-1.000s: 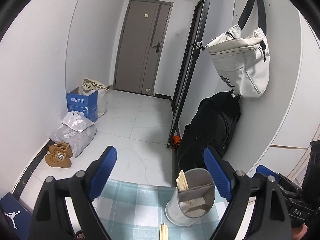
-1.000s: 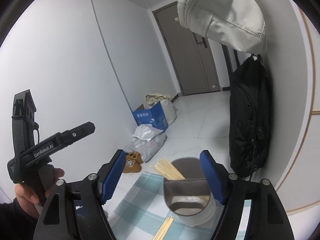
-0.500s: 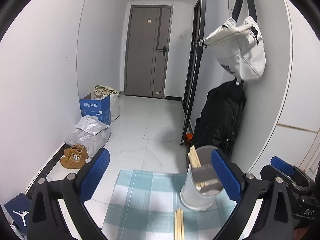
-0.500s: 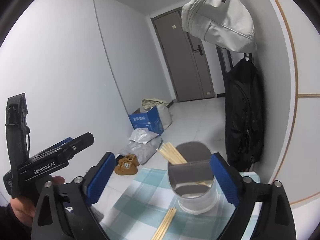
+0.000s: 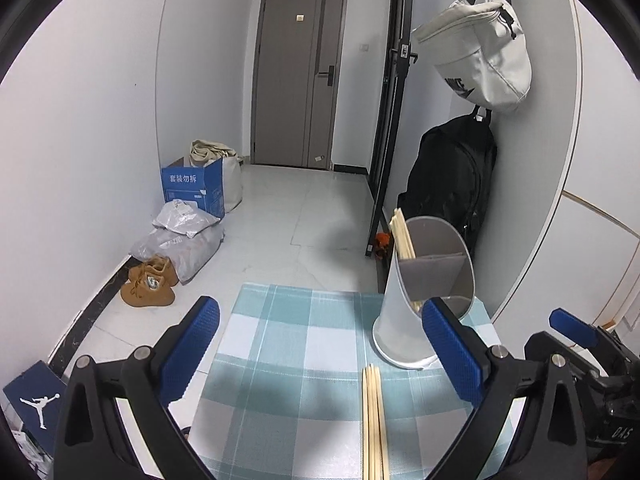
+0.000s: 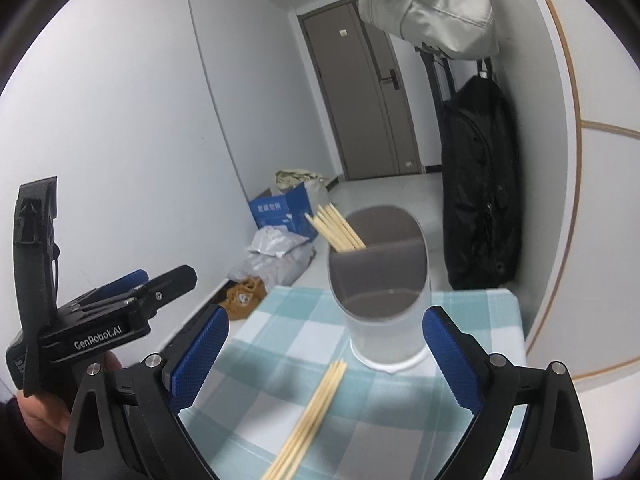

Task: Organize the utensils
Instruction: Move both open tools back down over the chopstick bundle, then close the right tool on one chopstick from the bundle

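Observation:
A white utensil holder (image 5: 400,320) with a grey divider stands on a teal checked cloth (image 5: 288,340) at the far right of the table. Several wooden chopsticks (image 5: 402,234) lean in its back left compartment. A loose bundle of chopsticks (image 5: 374,420) lies flat on the cloth in front of it. My left gripper (image 5: 320,320) hangs open above the cloth, its right finger in front of the holder's base. In the right wrist view my right gripper (image 6: 326,324) is open too, with the holder (image 6: 384,332) beyond its fingers and the loose chopsticks (image 6: 316,412) under them. Nothing is held.
A black backpack (image 5: 452,176) and a pale bag (image 5: 480,52) hang on the wall right of the table. Beyond the cloth's far edge the floor drops away, with a blue box (image 5: 192,188), grey parcels and brown shoes (image 5: 150,286). A hand holds the left gripper (image 6: 132,292).
Both grippers have sunk toward the table and their jaws have spread wider. The cloth and the loose chopsticks now show more fully beneath them.

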`<control>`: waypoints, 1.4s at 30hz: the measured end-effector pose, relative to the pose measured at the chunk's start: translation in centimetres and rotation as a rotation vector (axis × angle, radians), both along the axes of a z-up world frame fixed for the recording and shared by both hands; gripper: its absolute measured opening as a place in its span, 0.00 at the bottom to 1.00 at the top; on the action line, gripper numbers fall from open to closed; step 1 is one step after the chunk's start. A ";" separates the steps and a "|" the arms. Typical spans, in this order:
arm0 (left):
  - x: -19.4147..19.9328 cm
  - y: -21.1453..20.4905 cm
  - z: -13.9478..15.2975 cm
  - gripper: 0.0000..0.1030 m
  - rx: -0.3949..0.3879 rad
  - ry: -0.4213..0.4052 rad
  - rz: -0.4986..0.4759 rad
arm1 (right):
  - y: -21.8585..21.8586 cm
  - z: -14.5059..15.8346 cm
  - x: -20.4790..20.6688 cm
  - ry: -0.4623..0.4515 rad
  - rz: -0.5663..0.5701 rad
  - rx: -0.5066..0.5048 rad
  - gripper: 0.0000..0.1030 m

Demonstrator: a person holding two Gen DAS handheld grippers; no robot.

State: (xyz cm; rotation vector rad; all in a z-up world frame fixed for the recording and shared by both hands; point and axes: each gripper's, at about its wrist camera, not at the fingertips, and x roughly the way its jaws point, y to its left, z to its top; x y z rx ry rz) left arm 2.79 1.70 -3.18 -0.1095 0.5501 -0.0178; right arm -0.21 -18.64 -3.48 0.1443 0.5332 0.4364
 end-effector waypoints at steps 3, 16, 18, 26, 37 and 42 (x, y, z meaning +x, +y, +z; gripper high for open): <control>0.2 0.2 -1.1 0.96 -0.002 0.019 0.004 | 0.2 -1.2 0.2 0.047 -0.002 -0.022 0.95; 1.4 1.6 -7.2 0.96 -0.017 0.190 -0.004 | 3.0 -9.5 2.7 0.354 0.052 -0.148 0.66; 1.7 2.3 -7.2 0.96 -0.029 0.200 0.014 | 3.4 -10.5 3.3 0.388 0.060 -0.156 0.65; 2.9 5.3 -7.8 0.96 -0.142 0.249 0.095 | 6.5 -13.6 5.8 0.519 0.099 -0.261 0.38; 3.2 7.4 -8.3 0.96 -0.295 0.308 0.136 | 8.5 -14.3 7.1 0.582 0.110 -0.387 0.21; 3.6 8.0 -8.2 0.96 -0.323 0.315 0.148 | 9.1 -14.2 8.2 0.601 0.089 -0.423 0.21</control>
